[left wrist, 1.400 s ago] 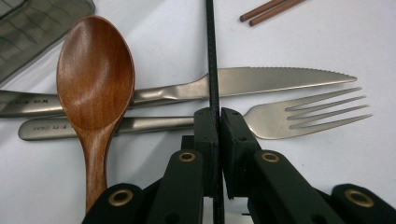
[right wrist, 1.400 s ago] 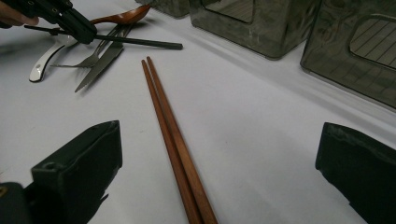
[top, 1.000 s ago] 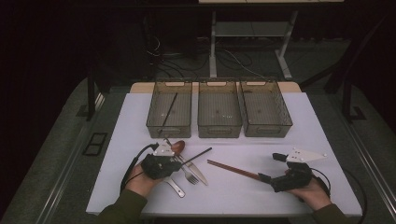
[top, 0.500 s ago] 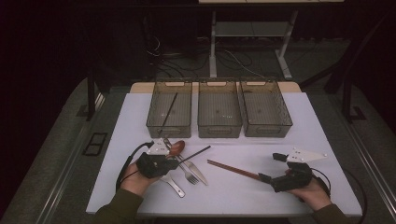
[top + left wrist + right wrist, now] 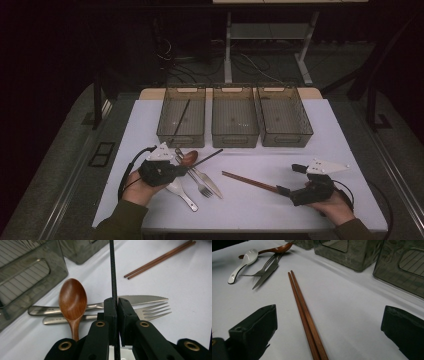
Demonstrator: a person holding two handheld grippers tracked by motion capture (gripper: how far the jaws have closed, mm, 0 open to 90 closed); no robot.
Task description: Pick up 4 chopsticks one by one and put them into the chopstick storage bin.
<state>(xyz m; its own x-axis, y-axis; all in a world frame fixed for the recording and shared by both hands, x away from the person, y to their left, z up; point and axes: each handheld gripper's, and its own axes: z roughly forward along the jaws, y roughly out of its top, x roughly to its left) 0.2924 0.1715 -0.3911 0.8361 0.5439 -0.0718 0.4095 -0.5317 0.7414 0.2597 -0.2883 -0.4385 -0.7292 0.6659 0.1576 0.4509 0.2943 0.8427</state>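
In the high view, the white worktop (image 5: 250, 210) carries three clear bins in a row at twelve o'clock: the left bin (image 5: 181, 116) has a thin black stick (image 5: 181, 117) lying in it, while the middle bin (image 5: 234, 116) and right bin (image 5: 283, 116) look bare. At about eight o'clock the left tool (image 5: 176, 170) is clenched on a black chopstick (image 5: 207, 157), which slants away toward two o'clock above a cluster of cutlery: a wooden spoon (image 5: 188, 158), a fork (image 5: 197, 184), a knife (image 5: 210, 184) and a white spoon (image 5: 179, 190). At four o'clock the right tool (image 5: 295, 181) rests on the worktop, jaws spread, with the brown chopsticks (image 5: 248, 181) reaching toward ten o'clock from it. In the left gripper view, the two jaws stand pressed together on the black chopstick (image 5: 113, 272), which runs straight up to twelve o'clock; behind it lie the wooden spoon (image 5: 72, 298) at ten o'clock, and the knife (image 5: 142, 299) and fork (image 5: 155, 311) at two o'clock, with the brown chopsticks (image 5: 160, 258) farther off. In the right gripper view, the jaws are released and wide apart, the brown chopsticks (image 5: 304, 315) lying between them without touching either; the white spoon (image 5: 243, 263) sits at ten o'clock.
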